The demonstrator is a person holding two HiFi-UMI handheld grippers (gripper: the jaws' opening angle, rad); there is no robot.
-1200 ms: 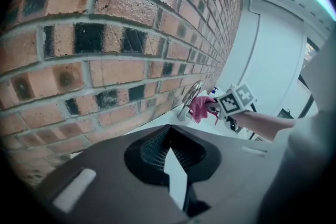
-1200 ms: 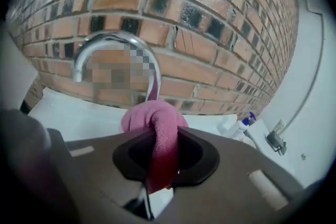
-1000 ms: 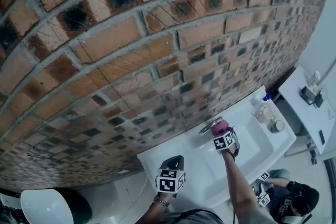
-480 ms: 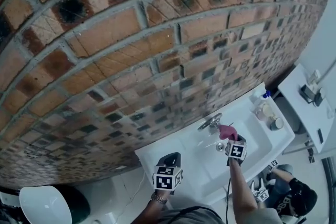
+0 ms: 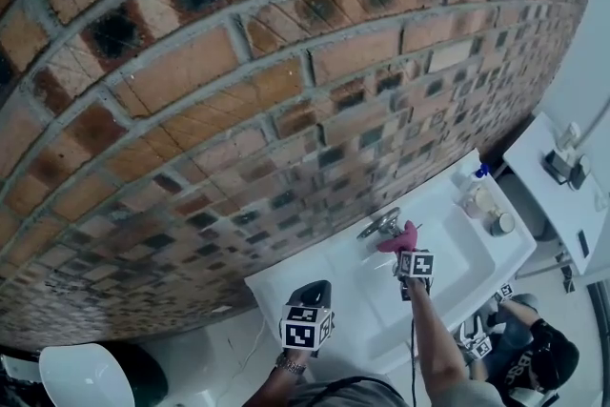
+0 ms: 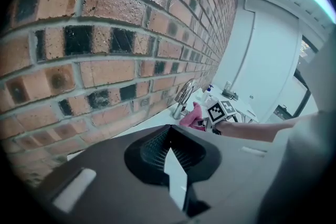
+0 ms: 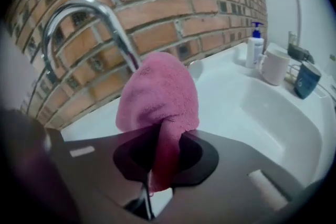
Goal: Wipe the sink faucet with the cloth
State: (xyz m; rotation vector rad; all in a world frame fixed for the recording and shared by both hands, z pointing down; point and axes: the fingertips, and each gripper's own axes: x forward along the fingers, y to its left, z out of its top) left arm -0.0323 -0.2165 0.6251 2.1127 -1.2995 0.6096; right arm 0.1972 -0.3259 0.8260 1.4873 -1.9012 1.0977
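A chrome curved faucet (image 5: pixel 381 225) stands at the back of the white sink (image 5: pixel 477 248), against the brick wall. My right gripper (image 5: pixel 405 249) is shut on a pink cloth (image 5: pixel 397 238), which sits just right of the faucet and below its spout. In the right gripper view the cloth (image 7: pixel 157 94) bulges out of the gripper (image 7: pixel 163 149) right in front of the spout (image 7: pixel 89 13); I cannot tell if they touch. My left gripper (image 5: pixel 317 291) hangs shut and empty over the sink's left rim, away from the faucet (image 6: pixel 185 96).
A soap pump bottle (image 7: pixel 254 44), a white mug (image 7: pixel 274 66) and a blue cup (image 7: pixel 306 78) stand on the sink's right end. The brick wall (image 5: pixel 238 91) is close behind. A white side counter (image 5: pixel 558 195) lies to the right and a white bowl (image 5: pixel 86 376) is low at left.
The right gripper with the cloth dropped away to the right of the faucet, then came back up close to it. The left gripper has stayed put.
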